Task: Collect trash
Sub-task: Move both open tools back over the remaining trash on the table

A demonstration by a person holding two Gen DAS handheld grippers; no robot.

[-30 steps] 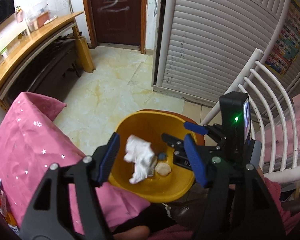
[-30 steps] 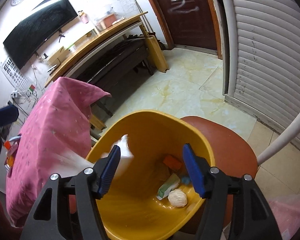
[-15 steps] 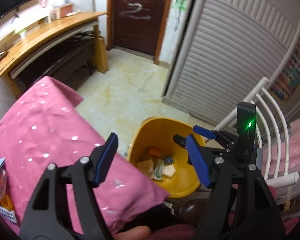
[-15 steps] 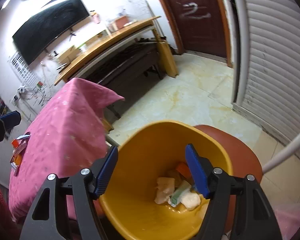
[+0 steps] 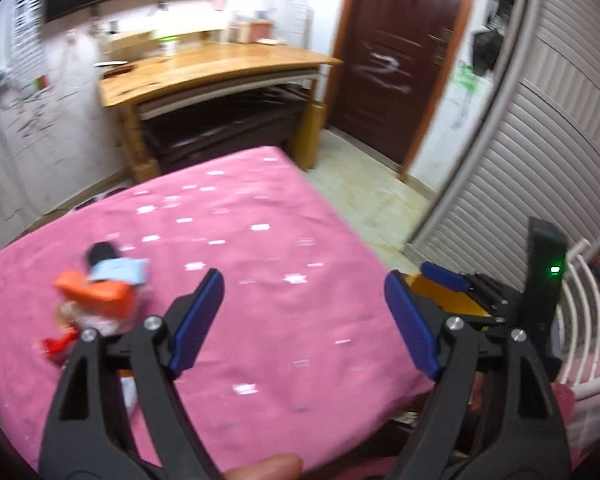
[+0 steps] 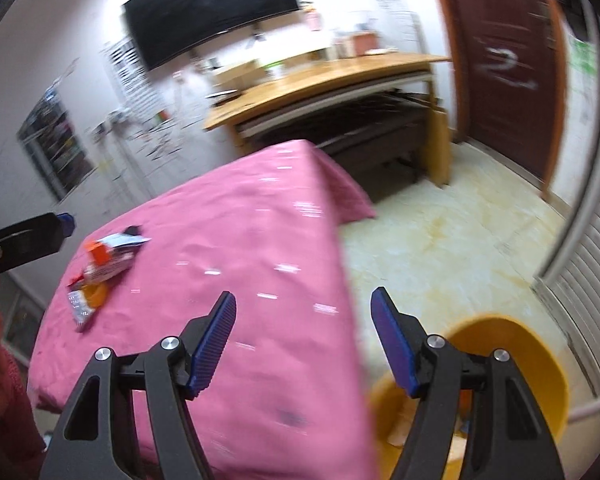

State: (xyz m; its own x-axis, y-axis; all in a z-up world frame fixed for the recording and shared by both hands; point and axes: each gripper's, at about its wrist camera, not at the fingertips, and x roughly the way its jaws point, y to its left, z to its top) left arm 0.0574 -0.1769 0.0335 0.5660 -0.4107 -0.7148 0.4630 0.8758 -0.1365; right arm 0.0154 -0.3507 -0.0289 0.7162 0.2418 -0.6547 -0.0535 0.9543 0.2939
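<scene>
A pile of wrappers and trash (image 5: 100,300) lies on the pink tablecloth (image 5: 260,248), left of my left gripper (image 5: 304,320), which is open and empty above the cloth. The pile also shows in the right wrist view (image 6: 100,268) at the far left. My right gripper (image 6: 304,336) is open and empty over the table's right edge. The yellow bin (image 6: 540,360) sits low right, with some trash inside. A sliver of the bin (image 5: 452,300) shows in the left wrist view behind the right gripper (image 5: 480,280).
A wooden desk (image 5: 220,68) and a dark door (image 5: 400,60) stand at the back. A white slatted shutter (image 5: 540,160) and a white chair back (image 5: 588,320) are on the right. Tiled floor (image 6: 460,240) lies between table and door.
Both grippers have swung left and up from over the yellow bin toward the pink table. The white tissue dropped into the bin. The trash pile has come into view.
</scene>
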